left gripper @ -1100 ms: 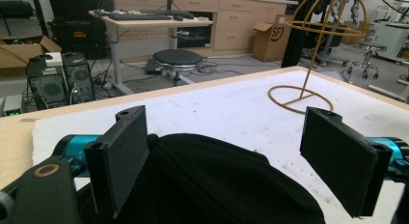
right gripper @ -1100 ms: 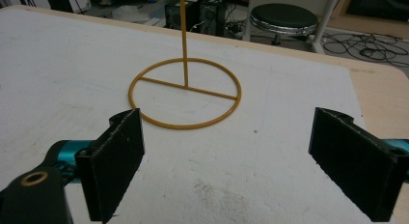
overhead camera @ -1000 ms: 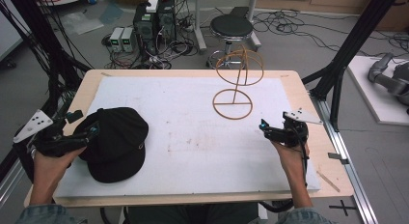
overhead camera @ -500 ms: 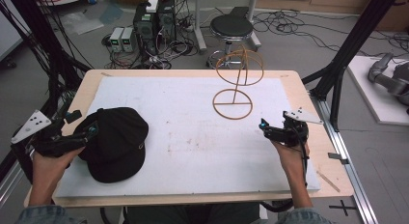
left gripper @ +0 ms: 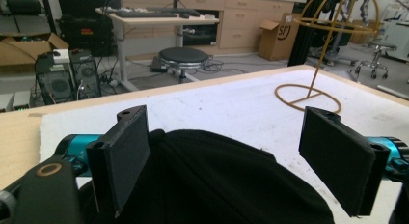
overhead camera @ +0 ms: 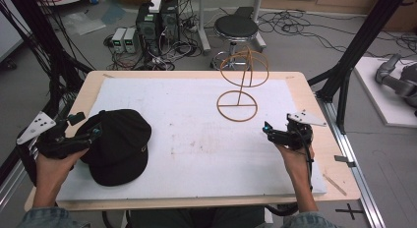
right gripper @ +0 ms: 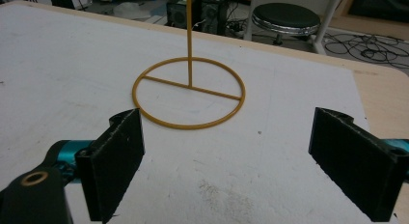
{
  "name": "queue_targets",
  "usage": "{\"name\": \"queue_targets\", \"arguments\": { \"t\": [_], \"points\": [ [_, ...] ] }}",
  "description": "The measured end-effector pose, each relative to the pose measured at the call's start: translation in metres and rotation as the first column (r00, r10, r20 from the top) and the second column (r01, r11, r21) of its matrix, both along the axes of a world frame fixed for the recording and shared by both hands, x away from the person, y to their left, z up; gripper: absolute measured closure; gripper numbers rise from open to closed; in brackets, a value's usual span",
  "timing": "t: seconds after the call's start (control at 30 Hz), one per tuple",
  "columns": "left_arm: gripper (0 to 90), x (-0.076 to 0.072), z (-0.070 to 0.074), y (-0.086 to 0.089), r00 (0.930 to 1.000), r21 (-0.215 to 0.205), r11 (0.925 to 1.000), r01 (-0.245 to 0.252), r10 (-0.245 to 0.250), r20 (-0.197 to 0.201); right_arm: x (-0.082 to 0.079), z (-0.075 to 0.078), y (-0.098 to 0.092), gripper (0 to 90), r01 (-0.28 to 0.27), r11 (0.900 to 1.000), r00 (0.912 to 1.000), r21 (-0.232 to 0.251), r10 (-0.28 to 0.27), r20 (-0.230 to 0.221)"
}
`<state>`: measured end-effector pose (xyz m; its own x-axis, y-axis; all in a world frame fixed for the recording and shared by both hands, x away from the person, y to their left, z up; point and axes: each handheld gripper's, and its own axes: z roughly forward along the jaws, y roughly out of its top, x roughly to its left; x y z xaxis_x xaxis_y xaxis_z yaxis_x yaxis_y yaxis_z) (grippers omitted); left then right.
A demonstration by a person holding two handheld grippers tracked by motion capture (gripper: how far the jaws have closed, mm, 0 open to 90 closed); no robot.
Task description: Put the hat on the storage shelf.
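Left gripper [overhead camera: 93, 134] open over black cap [overhead camera: 118, 144], jaws straddling its crown.

Sits at the cap's left edge on the white mat [overhead camera: 196, 154], pads wide apart in the left gripper view with the dark crown [left gripper: 212, 180] rising between and below them; grips nothing as yet. Right gripper [overhead camera: 268, 129] likewise open and empty, well apart across the mat, aimed toward the gold wire stand [overhead camera: 238, 102]. Cap far nearer the left hand; stand lies ahead and to the right of the cap.
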<state>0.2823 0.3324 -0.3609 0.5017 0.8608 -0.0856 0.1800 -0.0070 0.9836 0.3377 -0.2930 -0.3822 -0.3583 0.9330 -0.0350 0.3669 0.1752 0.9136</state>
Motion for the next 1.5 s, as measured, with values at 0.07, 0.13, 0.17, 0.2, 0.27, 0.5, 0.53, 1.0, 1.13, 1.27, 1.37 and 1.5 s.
{"name": "queue_targets", "arguments": {
  "t": [0.07, 0.13, 0.17, 0.2, 0.27, 0.5, 0.53, 1.0, 1.13, 1.27, 1.37, 1.5],
  "points": [
    [18.6, 0.002, 0.001, 0.0, 1.0, 0.012, 0.9999, -0.009, 0.009, -0.003, 0.0, 0.0, 0.0, 12.2, -0.001, 1.0, 1.0, 0.004, 0.001, -0.001],
    [18.7, 0.005, 0.004, 0.001, 0.9998, 0.018, 0.9996, -0.022, 0.022, 0.0, -0.001, 0.001, 0.0, 12.2, -0.001, 1.0, 1.0, 0.004, 0.001, 0.002],
    [18.7, 0.009, 0.006, 0.002, 0.9995, 0.023, 0.9992, -0.032, 0.032, 0.002, -0.002, 0.002, 0.0, 12.2, -0.002, 1.0, 1.0, 0.007, 0.002, 0.004],
    [18.7, 0.009, 0.006, 0.002, 0.9995, 0.023, 0.9992, -0.032, 0.032, 0.002, -0.002, 0.002, 0.0, 12.2, -0.002, 1.0, 1.0, 0.007, 0.002, 0.004],
    [18.6, 0.015, 0.007, 0.002, 0.9992, 0.026, 0.9989, -0.04, 0.04, 0.0, -0.003, 0.003, 0.0, 12.2, -0.005, 1.0, 0.9999, 0.007, 0.005, 0.011],
    [18.6, 0.036, -0.002, -0.001, 0.9967, 0.043, 0.9975, -0.057, 0.059, -0.055, -0.002, 0.003, 0.003, 12.2, -0.015, 1.0, 0.9998, -0.001, 0.015, 0.011],
    [18.6, 0.038, -0.003, -0.001, 0.9958, 0.041, 0.9976, -0.056, 0.058, -0.07, -0.002, 0.003, 0.003, 12.2, -0.015, 1.0, 0.9998, -0.001, 0.015, 0.011],
    [19.3, 0.064, -0.017, 0.003, 0.9726, 0.062, 0.9965, -0.056, 0.068, -0.222, -0.002, 0.004, 0.005, 12.2, -0.018, 1.0, 0.9997, -0.004, 0.018, 0.013],
    [20.5, 0.066, -0.019, 0.001, 0.9671, 0.069, 0.9963, -0.051, 0.067, -0.246, -0.002, 0.004, 0.004, 12.2, -0.015, 1.0, 0.9998, -0.004, 0.015, 0.014],
    [25.2, 0.069, -0.023, 0.001, 0.9538, 0.088, 0.995, -0.047, 0.071, -0.292, -0.003, 0.005, 0.005, 12.2, -0.022, 1.0, 0.9996, -0.005, 0.022, 0.015],
    [28.3, 0.07, -0.023, 0.001, 0.9481, 0.088, 0.9952, -0.043, 0.069, -0.311, -0.003, 0.005, 0.005, 12.2, -0.019, 1.0, 0.9996, -0.004, 0.019, 0.019],
    [36.1, 0.07, -0.024, 0.001, 0.9383, 0.087, 0.9954, -0.04, 0.067, -0.339, -0.003, 0.006, 0.005, 12.2, -0.019, 1.0, 0.9996, -0.003, 0.019, 0.021]
  ]
}}
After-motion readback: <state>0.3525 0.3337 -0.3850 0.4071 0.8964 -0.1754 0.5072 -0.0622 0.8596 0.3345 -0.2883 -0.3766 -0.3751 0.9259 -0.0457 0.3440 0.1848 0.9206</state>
